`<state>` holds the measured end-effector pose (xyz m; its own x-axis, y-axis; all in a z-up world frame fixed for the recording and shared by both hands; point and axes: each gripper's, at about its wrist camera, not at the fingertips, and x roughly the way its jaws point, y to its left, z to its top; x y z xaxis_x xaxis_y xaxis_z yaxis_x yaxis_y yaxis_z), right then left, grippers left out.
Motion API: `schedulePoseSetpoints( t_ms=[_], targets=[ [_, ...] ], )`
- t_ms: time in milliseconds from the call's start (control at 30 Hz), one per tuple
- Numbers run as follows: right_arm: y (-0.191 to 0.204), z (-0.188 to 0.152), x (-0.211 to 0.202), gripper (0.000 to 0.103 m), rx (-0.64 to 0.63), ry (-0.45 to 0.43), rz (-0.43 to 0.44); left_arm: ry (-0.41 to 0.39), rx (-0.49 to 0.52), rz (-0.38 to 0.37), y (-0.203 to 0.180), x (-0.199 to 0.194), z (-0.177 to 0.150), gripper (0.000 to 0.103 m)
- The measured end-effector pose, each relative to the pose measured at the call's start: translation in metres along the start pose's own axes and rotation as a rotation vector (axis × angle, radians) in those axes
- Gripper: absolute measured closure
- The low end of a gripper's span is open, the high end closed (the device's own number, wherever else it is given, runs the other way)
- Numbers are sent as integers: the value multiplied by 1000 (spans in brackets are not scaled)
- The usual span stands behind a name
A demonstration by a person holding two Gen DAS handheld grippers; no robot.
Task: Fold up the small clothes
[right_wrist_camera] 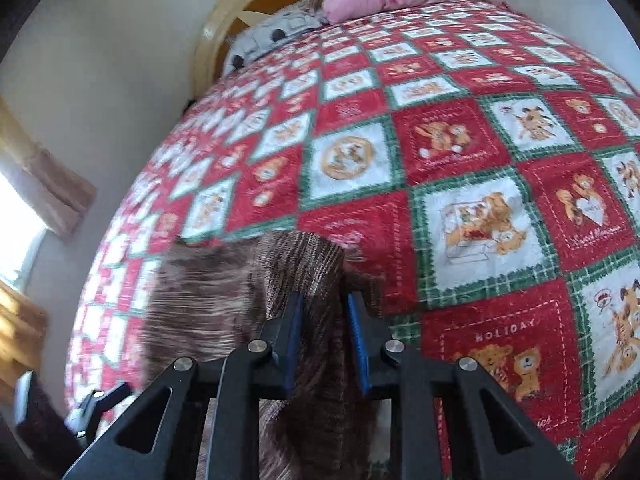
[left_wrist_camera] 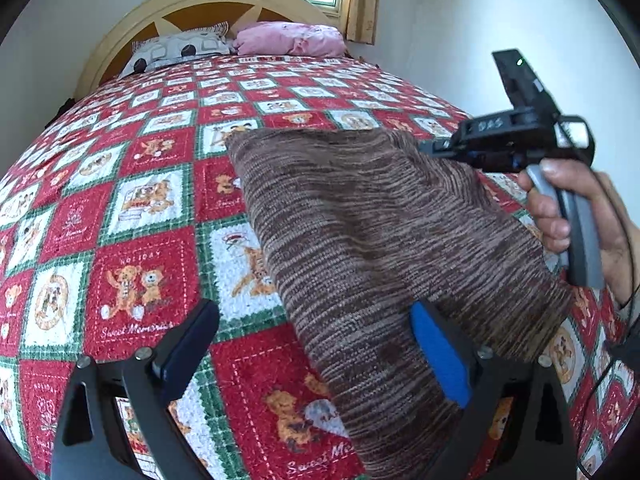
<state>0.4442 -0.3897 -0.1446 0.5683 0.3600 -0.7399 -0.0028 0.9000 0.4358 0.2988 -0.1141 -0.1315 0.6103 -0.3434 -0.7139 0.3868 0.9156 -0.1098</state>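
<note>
Brown knit garment (left_wrist_camera: 360, 220): ribbed, mottled stripes, soft folds; lies on the bedspread (left_wrist_camera: 140, 208), well below the pink pillow (left_wrist_camera: 288, 40) at the headboard. Bedspread: fleecy, red-and-white teddy-bear squares, green plaid borders. Right gripper (right_wrist_camera: 322, 320): pads pinched on a garment fold. Left gripper (left_wrist_camera: 316, 344): jaws wide apart, holding nothing, garment edge between them.

The garment (left_wrist_camera: 384, 248) lies on the bedspread (left_wrist_camera: 132, 200), which covers the bed. In the left wrist view it runs from the middle of the bed toward the near edge, on the right half. The left gripper (left_wrist_camera: 316, 344) stands wide over its near part, one finger at each side. The right gripper (right_wrist_camera: 322, 332) is at the garment's right edge, with cloth between its fingers. Two pillows (left_wrist_camera: 288, 38) lie at the far end, before the headboard (left_wrist_camera: 200, 4).
</note>
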Motion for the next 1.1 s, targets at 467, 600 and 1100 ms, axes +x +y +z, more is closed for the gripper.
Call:
schedulePoseSetpoints(
  t_ms=[467, 600, 1100],
  targets=[
    [-31, -10, -10, 77, 98, -54, 14, 5, 16, -41, -5, -8, 1, 4],
    [-19, -12, -39, 51, 49, -137, 0, -16, -81, -87, 8, -14, 8, 4],
    [-38, -40, -51, 47, 125, -128, 194, 66, -71, -84, 3, 9, 6, 6]
  ],
)
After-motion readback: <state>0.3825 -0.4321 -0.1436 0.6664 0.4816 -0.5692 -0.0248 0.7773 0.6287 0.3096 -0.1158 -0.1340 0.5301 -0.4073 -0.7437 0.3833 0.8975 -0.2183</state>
